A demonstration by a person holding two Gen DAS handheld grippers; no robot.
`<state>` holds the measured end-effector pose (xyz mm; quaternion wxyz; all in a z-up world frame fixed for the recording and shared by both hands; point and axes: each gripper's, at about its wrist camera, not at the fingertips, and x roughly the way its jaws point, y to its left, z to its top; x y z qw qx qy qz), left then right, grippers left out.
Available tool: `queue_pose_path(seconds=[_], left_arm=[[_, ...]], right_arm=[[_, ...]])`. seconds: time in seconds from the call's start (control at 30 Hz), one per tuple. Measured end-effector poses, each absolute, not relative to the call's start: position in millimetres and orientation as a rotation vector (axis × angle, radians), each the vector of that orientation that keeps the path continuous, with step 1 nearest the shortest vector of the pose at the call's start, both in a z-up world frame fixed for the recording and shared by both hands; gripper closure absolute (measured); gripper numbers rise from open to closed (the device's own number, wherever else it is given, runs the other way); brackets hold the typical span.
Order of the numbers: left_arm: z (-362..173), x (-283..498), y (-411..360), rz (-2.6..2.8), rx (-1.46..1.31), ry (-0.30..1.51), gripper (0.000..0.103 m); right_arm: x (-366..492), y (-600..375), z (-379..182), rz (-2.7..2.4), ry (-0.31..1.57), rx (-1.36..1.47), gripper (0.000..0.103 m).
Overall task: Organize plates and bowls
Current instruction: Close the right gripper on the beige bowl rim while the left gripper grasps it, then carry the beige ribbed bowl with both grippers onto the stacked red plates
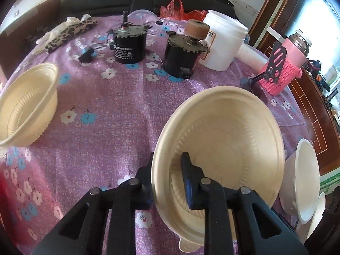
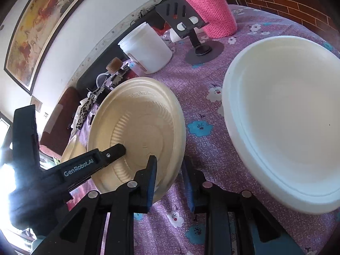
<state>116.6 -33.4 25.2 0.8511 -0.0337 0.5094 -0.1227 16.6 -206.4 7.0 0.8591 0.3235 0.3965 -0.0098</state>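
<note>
Closest in the left wrist view is the left gripper (image 1: 167, 182), its fingers pinched onto the near rim of a cream bowl (image 1: 221, 148) — one finger outside the wall, the other inside. The bowl is tilted, its opening facing the camera, at about 4 o'clock in that view. A second cream bowl (image 1: 25, 106) sits on the purple floral tablecloth (image 1: 110, 114) at 9 o'clock, well apart. Toward 12 o'clock stand two black motors (image 1: 129, 44) and a white tub (image 1: 223, 40); at 2 o'clock a pink knit-sleeved flask (image 1: 286, 63) behind a dark phone stand (image 1: 274, 61).

In the right wrist view, the right gripper (image 2: 170, 182) has its fingers parted either side of the same bowl's rim; whether they touch it, I cannot tell. The left gripper's finger reaches into the bowl from 9 o'clock. A white plate (image 2: 282, 123) lies flat at 3 o'clock, just beside the bowl — apart from it.
</note>
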Motion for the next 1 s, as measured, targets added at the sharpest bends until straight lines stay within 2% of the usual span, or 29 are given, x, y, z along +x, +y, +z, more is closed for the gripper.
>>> queue_pose_path(seconds=[0.23,0.57,1.0], left_arm=[[28,108,-31,-0.243,-0.073,1.07,0.09],[36,92,-19,-0.213,-0.085,1.049,0.089],[46,36,46,-0.085,-0.17,0.96,0.086]], right_arm=[[16,-205,5,0.001,0.832,0.69,0.078],[14,-193,14,0.024,0.804,0.628,0.081],[9,-145,22,0.199,0.792,0.556,0.082]])
